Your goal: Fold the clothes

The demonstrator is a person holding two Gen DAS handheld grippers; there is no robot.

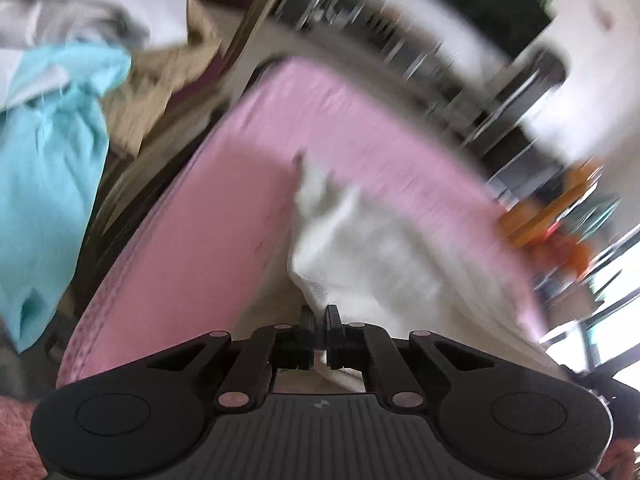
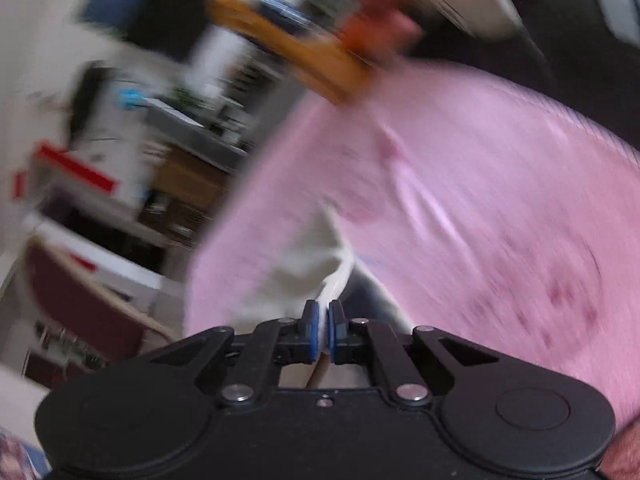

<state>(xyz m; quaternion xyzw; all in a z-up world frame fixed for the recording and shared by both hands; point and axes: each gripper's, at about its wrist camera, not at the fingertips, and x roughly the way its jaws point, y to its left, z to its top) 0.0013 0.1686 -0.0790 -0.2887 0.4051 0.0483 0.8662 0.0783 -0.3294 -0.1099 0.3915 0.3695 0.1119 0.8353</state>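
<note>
Pinching white cloth on both sides, the two grippers carry one pale garment above the pink sheet; the left gripper (image 1: 320, 314) has its fingers clamped on a fold of the white garment (image 1: 360, 248), and the right gripper (image 2: 322, 312) is likewise clenched, a thin edge of the same pale fabric (image 2: 304, 256) caught between its blue-padded fingers (image 2: 311, 320); both views are badly smeared, so everything is on the swing. The relation that matters: from each pair of fingers the cloth runs straight ahead and out over the pink sheet (image 1: 224, 208), seemingly draped onto it beyond the left grip; its long axis appears to lie between the two grips, though the blur keeps me from swearing to it; neither hand is nearer, since each already has its own end. My read is a stretch or a carry-over in mid-fold, and whichever it is, the two grips need to stay level over the pink sheet so the cloth lands flat. Counting now: two grippers, both gripping; one white garment in hand; one pink sheet beneath it; beyond the pink sheet's far-left edge, a loose heap with one turquoise garment (image 1: 44, 168), one grey piece (image 1: 88, 4) and one tan piece (image 1: 160, 80) showing; past the sheet's far side, blurred shelving and an orange object (image 2: 280, 36), too smeared to name.
</note>
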